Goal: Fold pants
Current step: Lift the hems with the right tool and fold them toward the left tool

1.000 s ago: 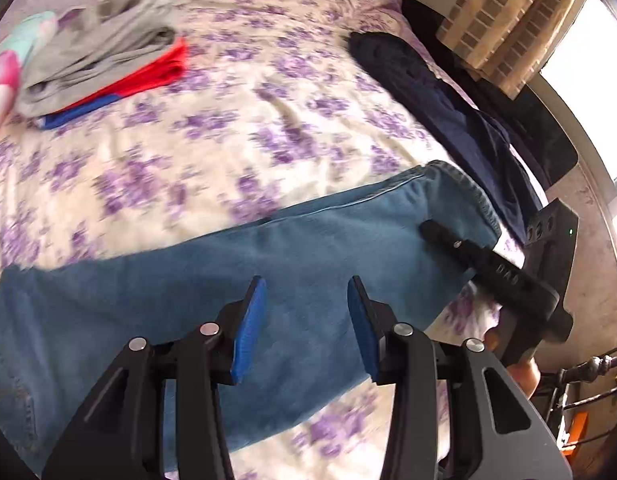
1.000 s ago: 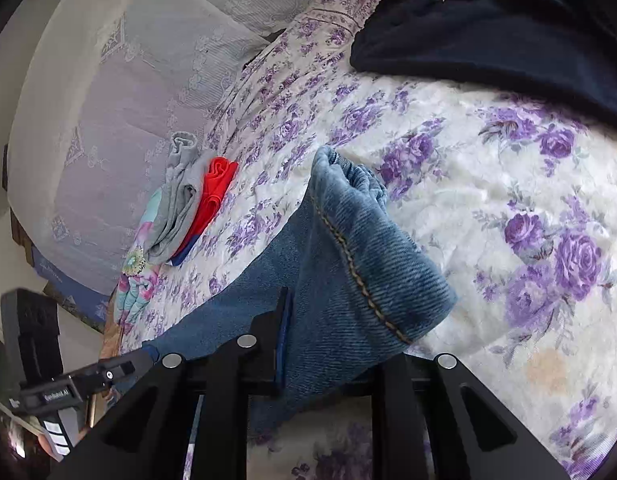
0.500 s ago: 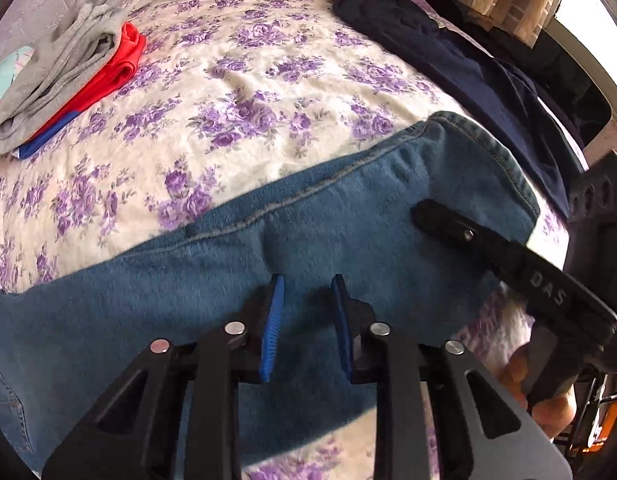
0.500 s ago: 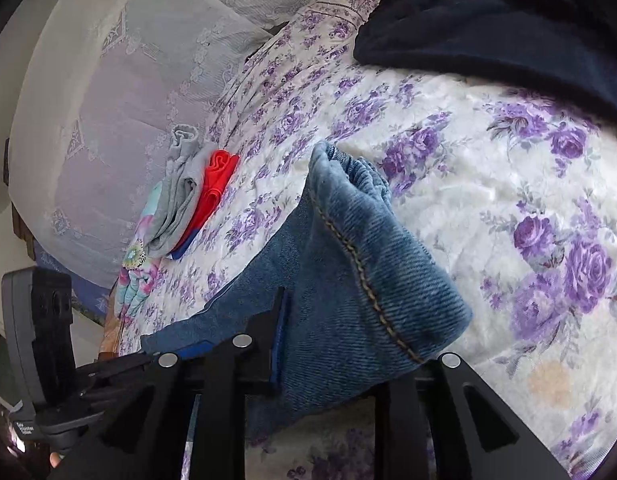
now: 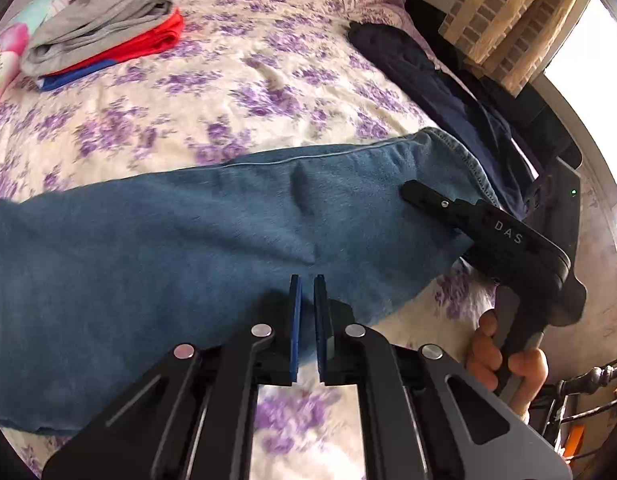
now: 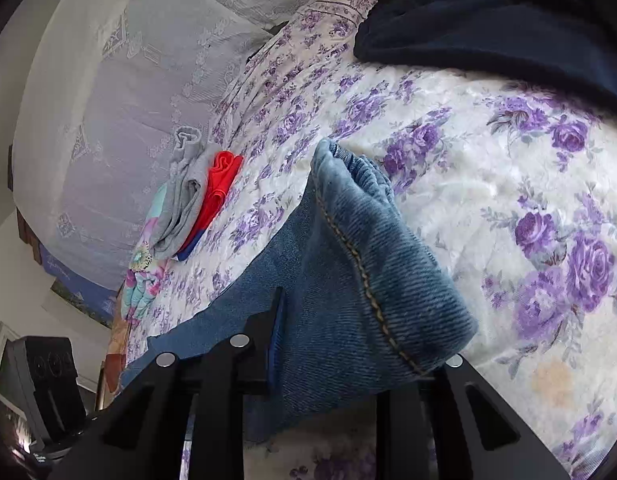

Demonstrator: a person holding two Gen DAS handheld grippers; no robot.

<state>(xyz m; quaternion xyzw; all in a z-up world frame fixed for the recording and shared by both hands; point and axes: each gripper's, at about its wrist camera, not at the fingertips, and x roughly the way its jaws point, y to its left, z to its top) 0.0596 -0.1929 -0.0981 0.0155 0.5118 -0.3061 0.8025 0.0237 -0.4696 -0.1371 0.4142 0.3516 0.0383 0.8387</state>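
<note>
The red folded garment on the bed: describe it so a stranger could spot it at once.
Start from the floral purple-and-cream bedspread and look to its far corner, away from the blue denim jeans. A small stack of folded clothes lies there. The red folded garment is its bright middle layer, under the grey garment and above a blue one.

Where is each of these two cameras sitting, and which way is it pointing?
Left wrist: on the left gripper, looking along its nearly closed fingers across the jeans on the floral bed; the right gripper and the person's hand show.
Right wrist: on the right gripper, shut on the jeans' hem, facing the headboard end.
Shared: jeans, folded clothes pile, dark garment.
</note>
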